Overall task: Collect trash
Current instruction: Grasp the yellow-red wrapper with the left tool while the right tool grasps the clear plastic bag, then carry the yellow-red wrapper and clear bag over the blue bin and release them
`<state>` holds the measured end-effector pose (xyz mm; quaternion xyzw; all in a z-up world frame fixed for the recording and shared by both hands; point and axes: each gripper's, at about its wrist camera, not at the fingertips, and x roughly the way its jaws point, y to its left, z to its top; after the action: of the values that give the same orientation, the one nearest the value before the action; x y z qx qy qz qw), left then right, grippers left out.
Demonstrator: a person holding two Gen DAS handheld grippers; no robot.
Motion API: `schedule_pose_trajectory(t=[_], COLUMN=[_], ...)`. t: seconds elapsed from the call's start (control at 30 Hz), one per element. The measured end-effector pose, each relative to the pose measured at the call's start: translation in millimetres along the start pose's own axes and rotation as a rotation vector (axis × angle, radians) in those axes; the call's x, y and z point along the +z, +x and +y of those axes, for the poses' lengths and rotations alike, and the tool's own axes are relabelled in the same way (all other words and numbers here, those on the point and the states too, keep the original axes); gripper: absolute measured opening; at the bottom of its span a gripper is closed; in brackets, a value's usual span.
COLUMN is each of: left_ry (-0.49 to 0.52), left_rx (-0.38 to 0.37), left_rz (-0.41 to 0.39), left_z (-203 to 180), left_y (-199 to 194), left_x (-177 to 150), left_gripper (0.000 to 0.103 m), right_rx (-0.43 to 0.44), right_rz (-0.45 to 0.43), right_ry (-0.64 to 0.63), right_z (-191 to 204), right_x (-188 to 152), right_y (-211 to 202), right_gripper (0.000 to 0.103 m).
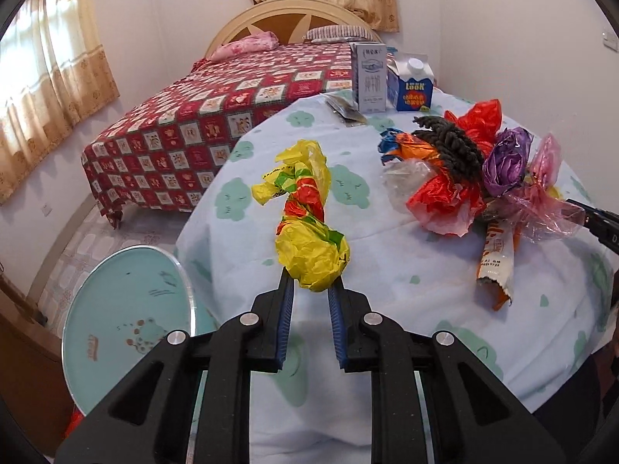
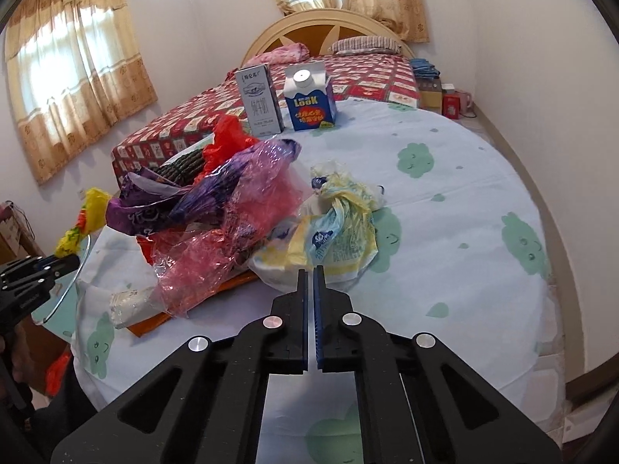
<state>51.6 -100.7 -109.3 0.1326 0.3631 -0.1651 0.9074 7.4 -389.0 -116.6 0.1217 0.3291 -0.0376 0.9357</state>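
A twisted yellow plastic bag with red and green print lies on the pale blue tablecloth. My left gripper is shut on its near end. From the right wrist view the left gripper and the yellow bag show at the left edge. My right gripper has its jaws pressed together on the near edge of a pale yellow and white bag. A heap of trash lies between them: a red bag, a purple bag, pink film and an orange wrapper.
A grey milk carton and a blue carton stand upright at the table's far edge. A round teal disc with a glass rim sits low on the left. A bed with a red patterned cover lies behind.
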Motion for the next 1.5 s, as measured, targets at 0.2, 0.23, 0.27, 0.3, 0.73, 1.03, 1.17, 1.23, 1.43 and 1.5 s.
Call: schedule_pose_trajectory(t=[0.2, 0.23, 0.27, 0.3, 0.73, 1.03, 1.17, 1.23, 1.43, 1.5], left_ry=[0.001, 0.002, 0.006, 0.006, 0.004, -0.029, -0.046, -0.053, -0.083, -0.094], left_rx=[0.007, 0.01, 0.017, 0.023, 0.033, 0.079, 0.094, 0.104, 0.133, 0.14], left_rz=[-0.011, -0.014, -0.017, -0.016, -0.046, -0.063, -0.059, -0.056, -0.048, -0.046], left_z=[8, 9, 9, 10, 24, 50, 65, 72, 91, 97], left_y=[-10, -10, -9, -7, -23, -36, -39, -39, -41, -41], left_x=[-4, -4, -4, -5, -6, -7, -12, -14, -21, -22], left_gripper=[0.018, 0.018, 0.018, 0.018, 0.018, 0.018, 0.018, 0.018, 0.018, 0.018], right_rx=[-0.005, -0.003, -0.015, -0.027, -0.078, -0.07, -0.029, -0.013, 0.04, 0.055], right_rz=[-0.04, -0.035, -0.026, -0.016, -0.044, -0.162, -0.169, -0.17, -0.163, -0.16], right_ry=[0.02, 0.019, 0.02, 0.022, 0.024, -0.041, -0.08, -0.095, -0.159, -0.181], right_z=[3, 5, 6, 6, -10, 20, 47, 57, 98, 112], right_x=[6, 8, 11, 12, 16, 41, 49, 52, 59, 61], right_y=[-9, -7, -3, 2, -16, -46, -42, -39, -26, -23], right_gripper=[0.052, 0.052, 0.052, 0.052, 0.016, 0.016, 0.016, 0.016, 0.016, 0.016])
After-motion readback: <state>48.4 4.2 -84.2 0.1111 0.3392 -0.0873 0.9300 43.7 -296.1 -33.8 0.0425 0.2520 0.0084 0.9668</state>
